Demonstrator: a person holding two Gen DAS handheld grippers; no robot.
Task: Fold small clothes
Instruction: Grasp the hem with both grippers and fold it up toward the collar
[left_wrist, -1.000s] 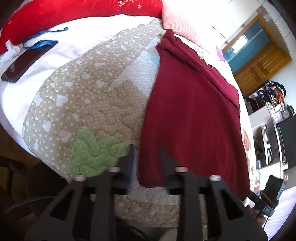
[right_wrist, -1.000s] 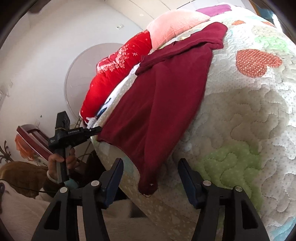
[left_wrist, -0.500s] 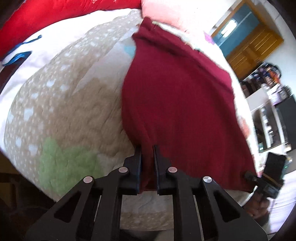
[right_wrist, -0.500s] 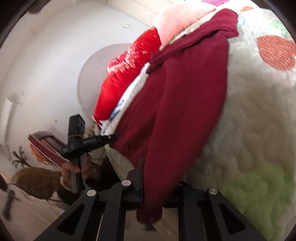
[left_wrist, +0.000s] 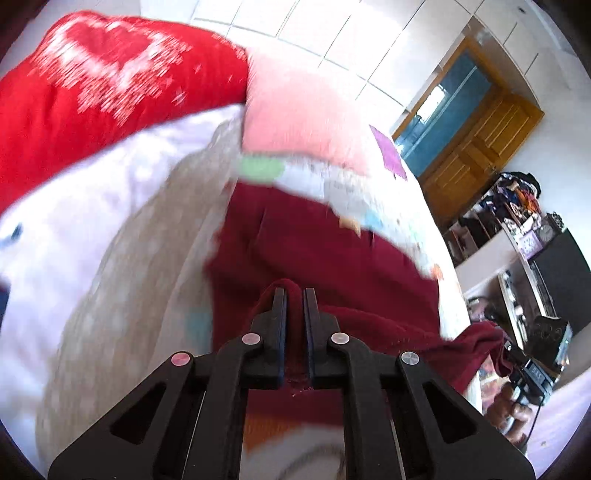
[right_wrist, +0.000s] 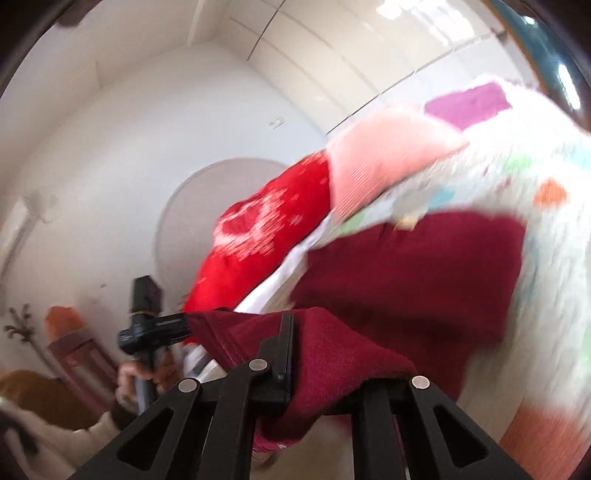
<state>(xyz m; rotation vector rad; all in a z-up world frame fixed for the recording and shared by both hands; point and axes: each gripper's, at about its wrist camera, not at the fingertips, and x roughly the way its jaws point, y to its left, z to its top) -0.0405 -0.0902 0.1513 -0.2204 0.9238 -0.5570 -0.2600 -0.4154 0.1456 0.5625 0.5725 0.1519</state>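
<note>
A dark red garment (left_wrist: 317, 251) lies on the patterned quilt (left_wrist: 122, 295) of a bed. My left gripper (left_wrist: 294, 295) is shut on its near edge, with a fold of cloth pinched between the pads. The lifted hem stretches right toward the other gripper, seen small at the right edge (left_wrist: 513, 350). In the right wrist view my right gripper (right_wrist: 317, 325) is shut on the other corner of the garment (right_wrist: 413, 280); cloth drapes over and hides its right finger. The left gripper (right_wrist: 173, 326) shows there too, holding the hem's far end.
A red pillow (left_wrist: 92, 96) and a pink pillow (left_wrist: 303, 118) lie at the head of the bed. Wooden doors (left_wrist: 476, 136) and cluttered shelves (left_wrist: 517, 229) stand to the right. A person's hand (right_wrist: 147, 373) grips the left tool.
Both grippers closed on the garment's near corners, then lifted and carried the hem toward the pillows, so the near part is folding over the rest.
</note>
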